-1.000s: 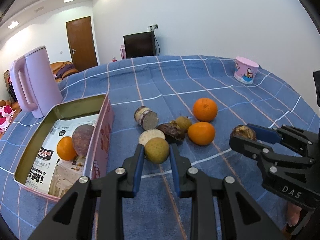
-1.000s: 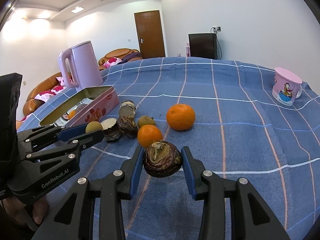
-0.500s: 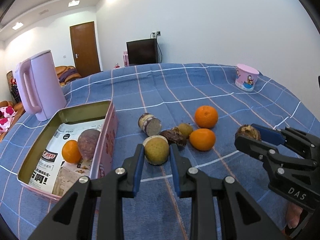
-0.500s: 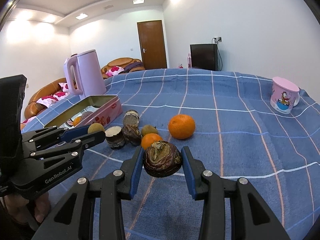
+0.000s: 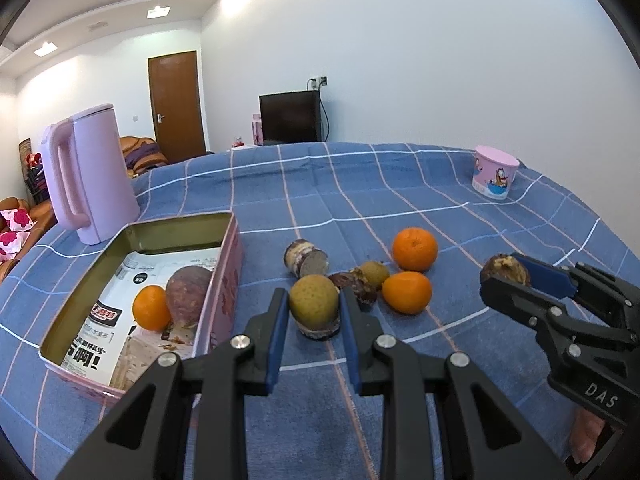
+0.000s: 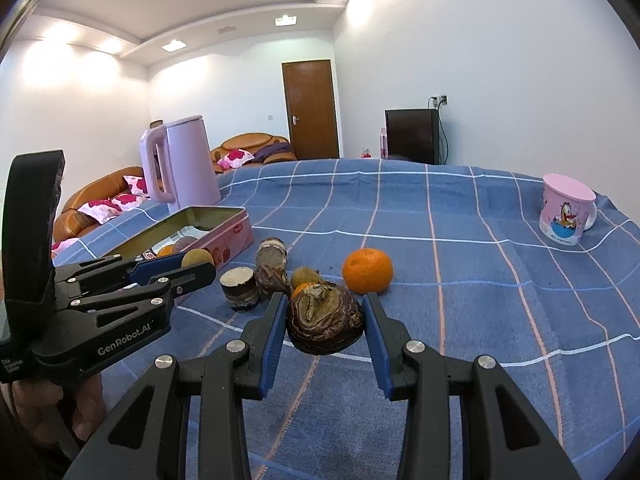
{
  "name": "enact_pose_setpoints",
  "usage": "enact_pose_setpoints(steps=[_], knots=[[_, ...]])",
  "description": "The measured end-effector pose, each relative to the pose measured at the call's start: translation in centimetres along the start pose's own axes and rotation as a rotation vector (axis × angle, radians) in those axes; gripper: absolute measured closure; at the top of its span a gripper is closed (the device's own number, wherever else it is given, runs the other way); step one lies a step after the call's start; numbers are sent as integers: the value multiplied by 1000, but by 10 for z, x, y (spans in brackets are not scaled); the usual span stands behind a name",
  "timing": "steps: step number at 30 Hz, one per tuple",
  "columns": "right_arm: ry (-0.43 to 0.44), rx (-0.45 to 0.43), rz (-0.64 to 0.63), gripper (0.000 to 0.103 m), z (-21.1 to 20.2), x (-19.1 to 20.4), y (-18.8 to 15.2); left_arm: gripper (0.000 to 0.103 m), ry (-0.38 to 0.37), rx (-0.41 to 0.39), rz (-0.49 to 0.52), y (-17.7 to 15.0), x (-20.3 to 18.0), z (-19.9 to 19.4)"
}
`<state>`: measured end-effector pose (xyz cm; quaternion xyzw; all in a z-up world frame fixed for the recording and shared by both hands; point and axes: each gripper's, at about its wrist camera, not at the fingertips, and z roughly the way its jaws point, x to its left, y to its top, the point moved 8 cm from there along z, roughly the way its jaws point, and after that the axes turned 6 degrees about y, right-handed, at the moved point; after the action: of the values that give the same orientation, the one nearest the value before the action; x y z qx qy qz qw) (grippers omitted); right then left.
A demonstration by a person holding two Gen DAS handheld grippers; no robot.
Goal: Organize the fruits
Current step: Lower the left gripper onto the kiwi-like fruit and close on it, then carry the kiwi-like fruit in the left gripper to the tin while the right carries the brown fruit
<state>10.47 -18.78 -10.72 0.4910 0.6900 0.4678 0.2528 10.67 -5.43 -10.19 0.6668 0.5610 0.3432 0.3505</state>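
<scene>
Now left gripper [image 5: 314, 308] clamped on greenish fruit [image 5: 314, 299], right gripper [image 6: 325, 322] on wrinkled brown fruit [image 6: 324, 320] — both aloft, near pile. Risk: round fruit slipping mid-carry, missing tin [image 5: 224, 280] at left.

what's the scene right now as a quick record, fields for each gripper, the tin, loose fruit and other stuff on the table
left gripper: shut on a yellow-green fruit, lifted
right gripper: shut on a dark wrinkled fruit, lifted
tin: open, holds one orange and a purplish fruit on printed paper
loose on tablecloth: two oranges, a small greenish fruit, a dark shrivelled fruit, two cut brown pieces
other items: pink kettle behind the tin, pink mug at the far right
</scene>
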Motion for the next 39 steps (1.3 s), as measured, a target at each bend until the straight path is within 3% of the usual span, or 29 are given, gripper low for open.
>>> enact_pose_setpoints(steps=[39], knots=[[38,-134,-69,63,-21,16,6,76,30,-132,-25,9,9,-25]])
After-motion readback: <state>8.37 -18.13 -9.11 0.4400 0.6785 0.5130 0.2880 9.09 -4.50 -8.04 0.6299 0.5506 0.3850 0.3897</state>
